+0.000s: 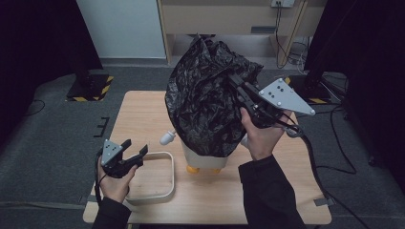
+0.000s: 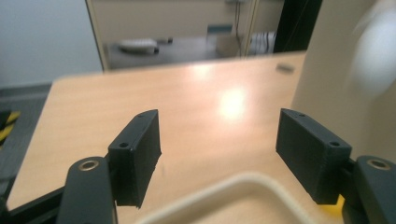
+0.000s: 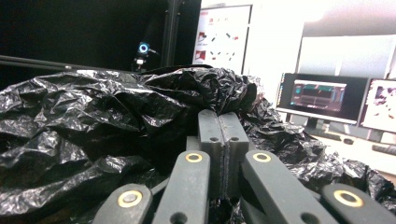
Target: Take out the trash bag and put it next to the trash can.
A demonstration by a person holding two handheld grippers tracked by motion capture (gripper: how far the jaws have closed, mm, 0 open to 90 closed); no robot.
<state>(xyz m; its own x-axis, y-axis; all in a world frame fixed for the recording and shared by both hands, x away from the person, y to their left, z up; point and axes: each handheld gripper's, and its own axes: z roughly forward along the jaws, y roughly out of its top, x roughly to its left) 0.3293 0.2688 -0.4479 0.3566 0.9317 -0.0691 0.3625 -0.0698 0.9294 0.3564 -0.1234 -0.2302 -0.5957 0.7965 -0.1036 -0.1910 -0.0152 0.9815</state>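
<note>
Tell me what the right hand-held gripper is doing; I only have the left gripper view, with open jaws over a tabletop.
Observer: The right hand-held gripper is shut, apparently pinching a fold of a black bag.
Operator: Where is that bag?
Observer: It is draped over the top of a white container standing mid-table.
Operator: And the curved white rim below my jaws?
Observer: That is a rounded white ring lying flat near the table's front edge, left of the container.

No legible text, label, brand or number on anything in view.
</note>
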